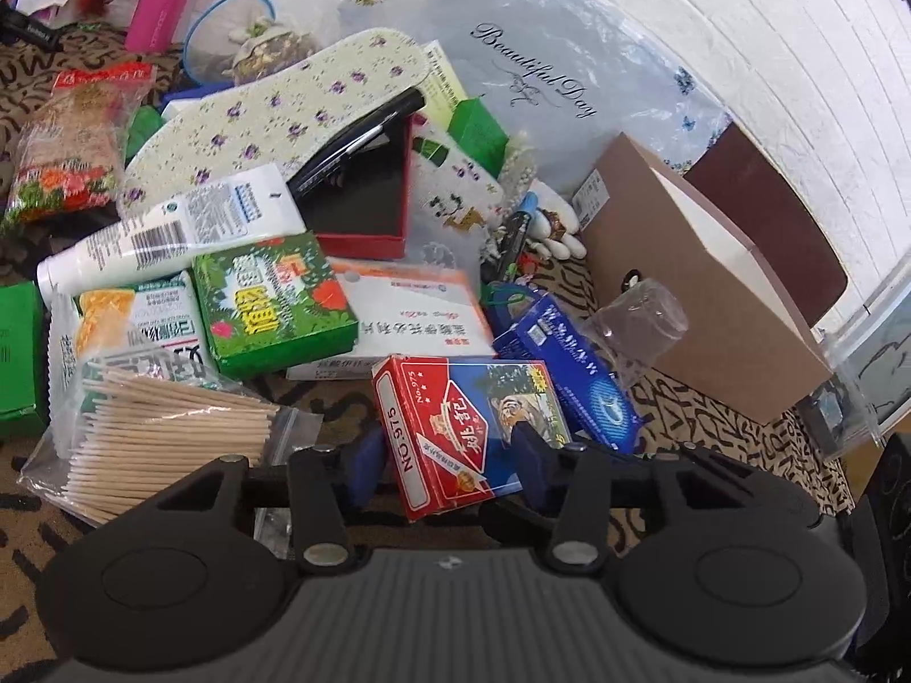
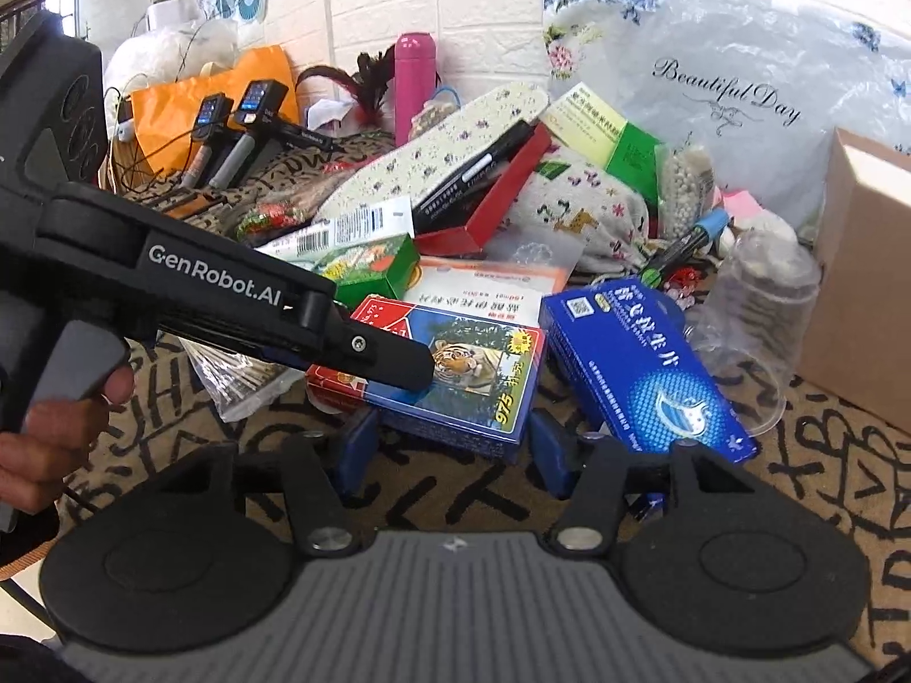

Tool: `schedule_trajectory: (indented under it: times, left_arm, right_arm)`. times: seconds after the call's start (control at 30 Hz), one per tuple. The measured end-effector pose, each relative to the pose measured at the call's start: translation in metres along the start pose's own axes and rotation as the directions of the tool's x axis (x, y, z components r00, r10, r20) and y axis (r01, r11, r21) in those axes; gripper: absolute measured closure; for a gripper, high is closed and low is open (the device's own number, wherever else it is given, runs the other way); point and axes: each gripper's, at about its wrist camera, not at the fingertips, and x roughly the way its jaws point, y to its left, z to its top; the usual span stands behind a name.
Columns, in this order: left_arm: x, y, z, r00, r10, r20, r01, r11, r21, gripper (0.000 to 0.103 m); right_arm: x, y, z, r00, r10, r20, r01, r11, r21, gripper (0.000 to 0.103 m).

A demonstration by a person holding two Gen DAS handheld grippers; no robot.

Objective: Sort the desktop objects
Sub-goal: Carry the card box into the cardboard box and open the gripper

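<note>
Left gripper [image 1: 447,455] fingers [image 1: 526,447] clamp card box [image 1: 472,432]

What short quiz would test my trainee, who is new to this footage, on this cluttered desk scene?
1. True or false: the playing-card box sits between the left tool's fingers.
2. In the right wrist view, what lies just right of the card box? A. blue carton B. pink bottle C. toothpicks
3. Fill in: the plastic bag reads "Beautiful ___".

Key: 1 true; 2 A; 3 Day.
</note>
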Motion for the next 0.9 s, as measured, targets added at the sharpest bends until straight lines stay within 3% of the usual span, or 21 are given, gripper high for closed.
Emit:
schedule_trajectory:
  times: [0.23, 0.4, 0.67, 0.9]
  left_arm:
    - [-0.015, -0.034, 0.014, 0.997, -0.048, 0.063, 0.044, 0.997, 0.066, 0.053]
    - [-0.013, -0.068, 0.03, 0.989, -0.11, 0.098, 0.098, 0.987, 0.125, 0.053]
    - [0.011, -0.139, 0.055, 0.976, -0.184, 0.119, 0.147, 0.953, 0.266, 0.053]
    - [0.048, -0.202, 0.073, 0.962, -0.259, 0.092, 0.211, 0.91, 0.356, 0.053]
  right_arm:
    - [-0.032, -0.005, 0.011, 0.996, -0.033, 0.086, 0.033, 0.999, 0.005, 0.047]
    - [-0.06, -0.02, 0.021, 0.981, -0.097, 0.169, 0.095, 0.995, 0.018, 0.047]
    - [-0.098, -0.066, 0.031, 0.939, -0.223, 0.262, 0.209, 0.975, 0.078, 0.047]
    - [-0.124, -0.12, 0.031, 0.893, -0.336, 0.299, 0.304, 0.941, 0.15, 0.047]
